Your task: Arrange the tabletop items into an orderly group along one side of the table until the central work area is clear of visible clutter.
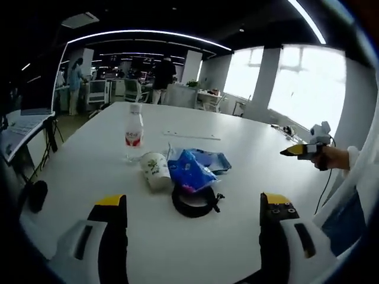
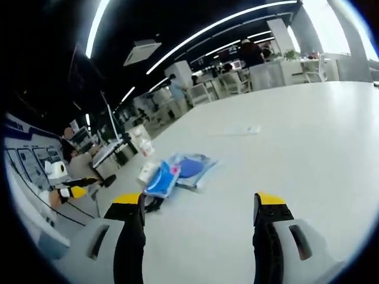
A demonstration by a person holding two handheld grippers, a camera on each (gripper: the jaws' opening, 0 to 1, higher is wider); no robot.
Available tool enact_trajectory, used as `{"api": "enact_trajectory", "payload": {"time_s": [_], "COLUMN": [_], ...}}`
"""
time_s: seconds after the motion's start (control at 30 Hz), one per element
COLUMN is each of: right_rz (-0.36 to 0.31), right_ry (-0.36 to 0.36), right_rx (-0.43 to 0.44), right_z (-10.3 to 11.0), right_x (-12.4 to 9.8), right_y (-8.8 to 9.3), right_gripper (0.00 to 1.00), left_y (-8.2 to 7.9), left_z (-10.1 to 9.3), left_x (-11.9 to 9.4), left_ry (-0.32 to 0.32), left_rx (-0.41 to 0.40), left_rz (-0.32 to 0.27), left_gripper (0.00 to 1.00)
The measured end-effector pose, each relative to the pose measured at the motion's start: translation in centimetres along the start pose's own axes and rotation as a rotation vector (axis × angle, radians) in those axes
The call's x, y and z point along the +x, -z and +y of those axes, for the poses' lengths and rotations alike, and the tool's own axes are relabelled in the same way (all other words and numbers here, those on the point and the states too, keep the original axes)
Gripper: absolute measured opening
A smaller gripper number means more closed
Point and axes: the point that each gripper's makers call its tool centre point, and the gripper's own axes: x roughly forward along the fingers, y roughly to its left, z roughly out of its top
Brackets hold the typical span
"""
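Observation:
A clear water bottle [image 1: 135,133] with a red label stands on the white table [image 1: 237,195]. Beside it a paper cup [image 1: 155,170] lies on its side, touching a blue tissue pack [image 1: 190,171]. A blue pouch [image 1: 208,158] lies behind the pack and a black ring [image 1: 194,202] in front. My left gripper [image 1: 192,200] hovers open before this cluster, holding nothing. My right gripper [image 1: 301,150], in a hand, floats at the table's right side. In the right gripper view it [image 2: 200,200] is open and empty, with the tissue pack [image 2: 160,178], pouch [image 2: 193,166] and cup [image 2: 146,171] ahead on the left.
A thin pale strip [image 1: 192,136] lies on the table behind the cluster. A laptop [image 1: 26,115] sits on a stand at the left, a small dark object [image 1: 37,194] near the table's left edge. Chairs, desks and standing people [image 1: 161,80] fill the far room.

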Motion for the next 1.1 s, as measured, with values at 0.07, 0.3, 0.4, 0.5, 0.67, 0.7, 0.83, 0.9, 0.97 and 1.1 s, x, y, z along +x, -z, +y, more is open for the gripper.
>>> {"api": "enact_trajectory", "payload": {"time_s": [0.07, 0.3, 0.4, 0.5, 0.67, 0.7, 0.83, 0.9, 0.97, 1.1], "right_rz": [-0.006, -0.031, -0.029, -0.038, -0.018, -0.017, -0.004, 0.002, 0.001, -0.020], "right_ry": [0.009, 0.054, 0.073, 0.082, 0.097, 0.098, 0.111, 0.131, 0.146, 0.171], "right_rx": [0.010, 0.022, 0.033, 0.041, 0.067, 0.064, 0.061, 0.077, 0.089, 0.118], "right_z": [-0.1, -1.4, -1.7, -1.6, -1.5, -1.4, -1.7, -2.3, -2.6, -2.9], "right_x": [-0.3, -1.9, -1.9, -1.8, -1.9, -2.0, -2.7, -2.9, -3.1, -3.2], "right_y": [-0.2, -1.5, -1.3, -1.2, -0.1, 0.0, 0.6, 0.9, 1.0, 0.7], "right_gripper": [0.74, 0.74, 0.73, 0.72, 0.71, 0.70, 0.70, 0.70, 0.69, 0.68], "left_y": [-0.3, -2.2, -3.1, -3.2, -2.9, -2.9, -1.8, -1.5, -1.5, -1.6], "left_z": [0.1, 0.1, 0.1, 1.3, 3.6, 3.9, 5.6, 6.2, 6.5, 6.9], "left_x": [0.8, 4.1, 5.2, 6.5, 8.0, 8.3, 9.9, 10.8, 11.7, 13.5], "left_ry": [0.002, 0.003, 0.016, -0.006, -0.069, -0.075, -0.116, -0.124, -0.117, -0.104], "left_rx": [-0.028, -0.048, -0.056, -0.061, -0.154, -0.164, -0.163, -0.188, -0.225, -0.258], "left_rz": [0.001, -0.018, -0.031, -0.015, -0.008, -0.010, 0.052, 0.070, 0.069, 0.072], "left_gripper": [0.95, 0.91, 0.91, 0.89, 0.85, 0.86, 0.84, 0.83, 0.84, 0.89]}}
